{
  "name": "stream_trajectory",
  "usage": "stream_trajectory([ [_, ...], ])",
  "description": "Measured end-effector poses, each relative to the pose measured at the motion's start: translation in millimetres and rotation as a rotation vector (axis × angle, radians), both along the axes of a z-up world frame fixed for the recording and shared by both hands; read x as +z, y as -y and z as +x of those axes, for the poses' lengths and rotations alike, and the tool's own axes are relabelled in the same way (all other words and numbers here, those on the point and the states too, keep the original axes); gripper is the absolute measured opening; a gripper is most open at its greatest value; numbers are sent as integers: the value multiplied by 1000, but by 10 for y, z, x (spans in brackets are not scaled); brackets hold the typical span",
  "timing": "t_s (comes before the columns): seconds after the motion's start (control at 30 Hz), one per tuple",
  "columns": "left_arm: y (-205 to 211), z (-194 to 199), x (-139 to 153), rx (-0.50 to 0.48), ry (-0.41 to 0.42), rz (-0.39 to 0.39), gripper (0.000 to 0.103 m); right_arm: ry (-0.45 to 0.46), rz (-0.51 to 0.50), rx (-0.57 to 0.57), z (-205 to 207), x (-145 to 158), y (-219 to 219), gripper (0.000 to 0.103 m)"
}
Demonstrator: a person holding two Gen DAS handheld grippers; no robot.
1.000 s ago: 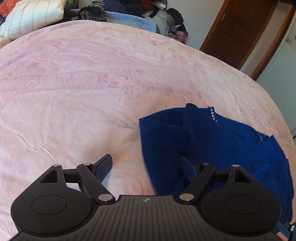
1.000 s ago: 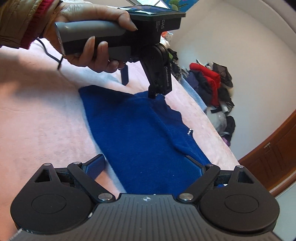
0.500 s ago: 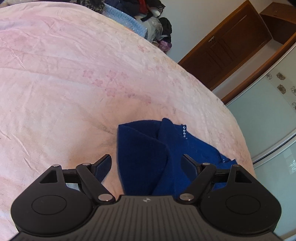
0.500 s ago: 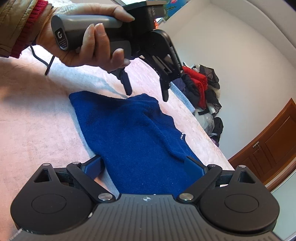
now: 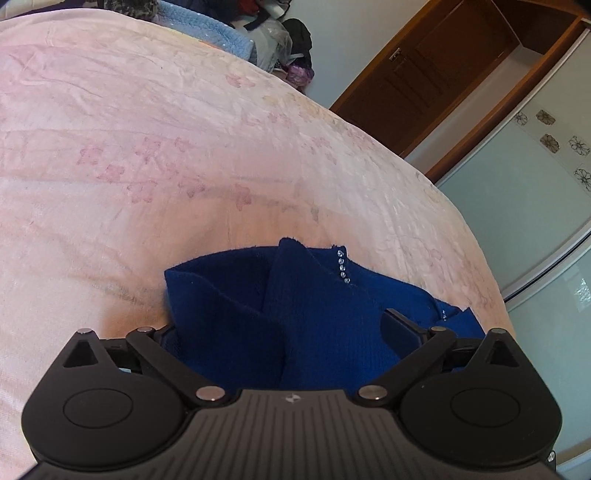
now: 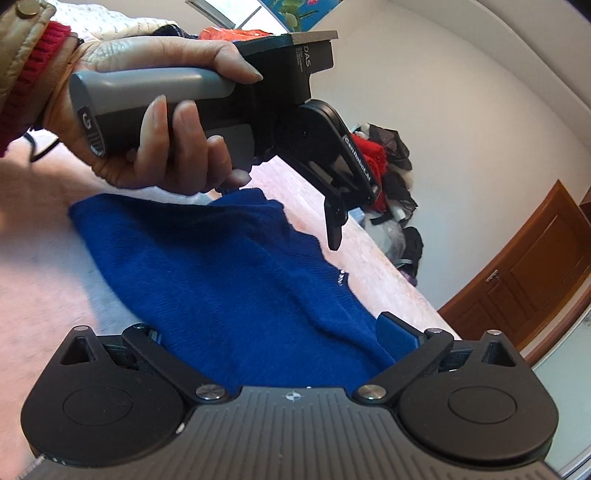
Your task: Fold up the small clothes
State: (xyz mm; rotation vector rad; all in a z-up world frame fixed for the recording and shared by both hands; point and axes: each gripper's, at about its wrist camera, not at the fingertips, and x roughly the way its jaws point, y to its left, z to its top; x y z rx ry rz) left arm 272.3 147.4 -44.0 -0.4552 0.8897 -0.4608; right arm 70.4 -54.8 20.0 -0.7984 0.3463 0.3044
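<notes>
1. Blue knit sweater (image 5: 317, 317) lies part-folded on the pink floral bedspread (image 5: 147, 166), near the bed's edge on the side toward the wooden door (image 5: 443, 74). One flap is folded over the middle, with a short row of rhinestones (image 5: 341, 266) along one edge.
2. Left gripper (image 5: 280, 328): jaws opening, now spread wide. A second ago they were narrower, with the right finger down on the fabric. Now the sweater sits in the gap, but the pads aren't pressing on it. Left fingertip is mostly hidden behind the fabric edge.
3. From the right wrist view, the left gripper (image 6: 334, 221) has lifted off the sweater (image 6: 229, 288). A second ago its tip touched the cloth; now the visible finger hangs above it, clear of the fabric. The person's left hand (image 6: 155, 122) wraps the grey handle, red cuff at the wrist.
4. Right gripper (image 6: 273, 332): jaws wide, a bit wider than a second ago, and settled. Sweater hem lies between the fingers, with no squeeze visible. Its left finger is now mostly hidden behind the cloth.
5. Left camera has swung: more of the door and the glass wardrobe panel (image 5: 535, 221) in view, less of the clothes pile (image 5: 266, 29) past the far side of the bed.
6. Sweater's fold shape looks unchanged.
</notes>
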Motion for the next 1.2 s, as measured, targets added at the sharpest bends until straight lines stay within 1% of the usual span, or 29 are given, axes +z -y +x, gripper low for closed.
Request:
stream_trajectory([
  [0.1, 73, 29, 0, 10, 26, 29, 102, 29, -15, 6, -18, -3, -43, 101],
  [0.17, 159, 33, 10, 1, 50, 81, 102, 36, -22, 25, -61, -5, -54, 97],
  [0.2, 209, 26, 14, -4, 62, 113, 102, 33, -24, 34, -82, -6, -59, 93],
  [0.23, 268, 8, 22, -7, 76, 152, 99, 28, -27, 46, -105, -9, -67, 88],
  [0.27, 325, -17, 28, -7, 92, 200, 97, 20, -30, 62, -127, -9, -74, 85],
  [0.3, 391, -43, 36, -8, 109, 257, 89, 12, -32, 78, -145, -11, -79, 78],
  [0.33, 451, -73, 45, -9, 126, 319, 75, 7, -36, 93, -161, -16, -85, 70],
  [0.37, 503, -97, 51, -9, 141, 379, 69, 6, -40, 109, -178, -30, -90, 67],
  [0.4, 535, -111, 59, -15, 149, 412, 57, 6, -45, 124, -204, -42, -96, 61],
  [0.43, 534, -121, 68, -22, 146, 410, 45, 6, -50, 137, -224, -50, -102, 54],
  [0.47, 521, -120, 82, -27, 135, 389, 37, 5, -55, 149, -238, -57, -108, 50],
  [0.5, 505, -114, 96, -26, 121, 369, 27, 2, -60, 161, -251, -65, -113, 40],
  [0.53, 488, -112, 107, -15, 110, 359, 21, 3, -66, 175, -275, -77, -125, 33],
  [0.57, 476, -113, 117, -11, 103, 351, 19, 8, -79, 189, -295, -98, -140, 28],
  [0.6, 467, -116, 128, -6, 100, 347, 17, 12, -99, 203, -313, -124, -154, 16],
  [0.63, 481, -116, 140, 1, 95, 347, 16, 18, -117, 217, -346, -149, -160, 12],
  [0.7, 493, -128, 175, 14, 85, 345, 15, 38, -115, 237, -417, -146, -133, 7],
  [0.83, 544, -170, 306, 34, 83, 358, 15, 11, -6, 237, -430, 60, 40, 6],
  [0.97, 637, -196, 472, 61, 78, 373, 15, -23, 128, 202, -426, 313, 312, 6],
  [1.07, 712, -225, 611, 77, 85, 360, 15, -58, 239, 163, -421, 519, 542, 6],
  [1.2, 841, -259, 793, 88, 87, 323, 14, -102, 394, 101, -413, 757, 888, 6],
])
